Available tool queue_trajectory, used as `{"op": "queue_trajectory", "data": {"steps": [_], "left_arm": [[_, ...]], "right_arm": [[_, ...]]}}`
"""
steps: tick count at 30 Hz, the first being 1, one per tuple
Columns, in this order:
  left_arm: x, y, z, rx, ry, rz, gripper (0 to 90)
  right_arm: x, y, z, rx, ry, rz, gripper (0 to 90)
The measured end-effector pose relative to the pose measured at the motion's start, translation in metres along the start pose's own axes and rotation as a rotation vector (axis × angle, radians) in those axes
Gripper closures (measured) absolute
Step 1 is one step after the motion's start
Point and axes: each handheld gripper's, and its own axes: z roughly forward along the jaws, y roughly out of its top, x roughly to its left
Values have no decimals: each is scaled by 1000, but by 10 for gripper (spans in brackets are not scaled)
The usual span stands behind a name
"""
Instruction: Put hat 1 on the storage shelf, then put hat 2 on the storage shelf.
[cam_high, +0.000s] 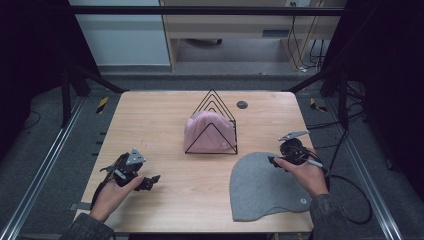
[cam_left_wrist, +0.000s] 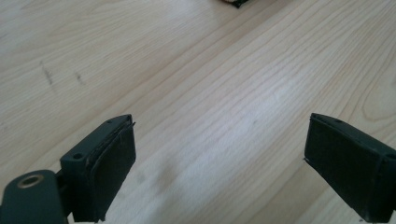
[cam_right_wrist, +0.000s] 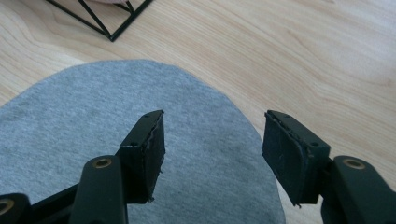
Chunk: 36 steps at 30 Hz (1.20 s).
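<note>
A pale wood-grain table (cam_high: 165, 195) stands on grey carpet between dark frames. A soft pink beanie (cam_high: 207, 131) already sits in the black wire rack (cam_high: 214, 121); the flat grey knit beanie (cam_high: 262, 187) likely remains. The right gripper (cam_right_wrist: 212, 144) hovers wide over it, empty; the left gripper (cam_left_wrist: 219, 163) gapes wide above bare wood.

Pink hat (cam_high: 207, 131), plain grey hat (cam_high: 262, 186), black wire rack (cam_high: 212, 120); pale wood-grain table (cam_high: 150, 120)
</note>
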Motion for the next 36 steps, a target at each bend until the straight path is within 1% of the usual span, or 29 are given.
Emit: {"op": "queue_trajectory", "data": {"steps": [2,6,8,9,11,14,16,20,22,24,25,27,28,30,33,36], "left_arm": [[2,-6,-5,3,11,-11,82],[9,-18,-12,19,23,-57,69],[14,-19,-13,12,28,-71,64],[16,-19,-12,10,30,-81,64],[20,-19,-10,14,39,-84,64],[23,-20,-9,25,52,-82,65],[23,-20,-9,27,62,-80,66],[22,-20,-9,37,69,-75,69],[21,-20,-8,44,77,-63,69],[21,-20,-7,55,81,-58,69],[21,-21,-6,60,80,-56,70],[21,-21,-5,71,84,-48,70],[21,-21,-5,73,87,-46,71],[22,-21,-6,66,90,-48,71],[22,-21,-6,63,92,-52,70],[22,-20,-6,58,94,-56,60]], "right_arm": [[-1,-1,0,5,7,7,401],[-9,-1,0,9,26,34,416],[-13,1,2,25,25,43,414],[-13,1,2,25,25,43,414],[-15,2,5,36,24,57,413],[-15,2,9,48,21,55,417],[-15,2,12,51,23,51,423],[-13,5,16,61,26,42,438],[-12,7,17,66,26,35,443],[-11,8,18,67,25,38,444],[-12,8,20,72,13,35,445],[-13,9,23,78,5,41,450],[-14,9,25,79,7,46,453],[-14,9,28,95,9,37,453],[-13,8,33,112,13,39,445],[-14,7,36,121,5,32,448]]}}
